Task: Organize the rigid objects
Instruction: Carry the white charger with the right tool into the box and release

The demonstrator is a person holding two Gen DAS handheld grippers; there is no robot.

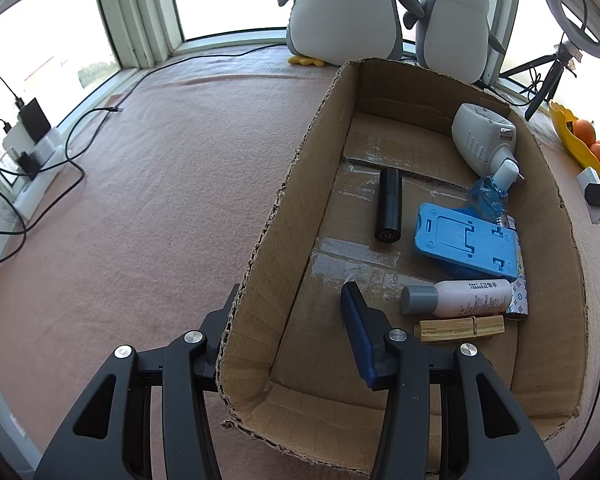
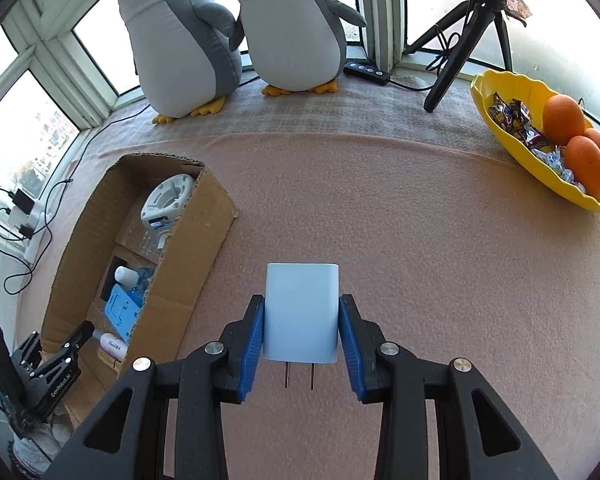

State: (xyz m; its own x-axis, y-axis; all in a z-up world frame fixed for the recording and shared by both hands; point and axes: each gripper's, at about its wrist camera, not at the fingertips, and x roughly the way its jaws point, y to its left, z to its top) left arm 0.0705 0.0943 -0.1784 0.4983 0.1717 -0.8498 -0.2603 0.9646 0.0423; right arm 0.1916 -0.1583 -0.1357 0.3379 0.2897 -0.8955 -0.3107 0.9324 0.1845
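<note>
My right gripper [image 2: 301,320] is shut on a white plug charger [image 2: 301,312], prongs toward the camera, above the pink cloth; the charger also shows in the left wrist view [image 1: 594,196]. My left gripper [image 1: 288,320] is open and straddles the near left wall of the cardboard box [image 1: 260,248]: one finger [image 1: 358,332] is inside, the other is outside. The box holds a black cylinder [image 1: 389,205], a blue stand [image 1: 466,240], a white bottle [image 1: 460,298], a wooden block [image 1: 458,328], a blue-wrapped bottle [image 1: 492,192] and a white device [image 1: 482,136]. The box also shows in the right wrist view [image 2: 188,240].
Two penguin plush toys [image 2: 236,36] stand at the back by the window. A yellow bowl [image 2: 500,92] with oranges and sweets sits at the right. A black tripod [image 2: 460,40] stands behind it. A power strip with cables [image 1: 32,140] lies at the far left.
</note>
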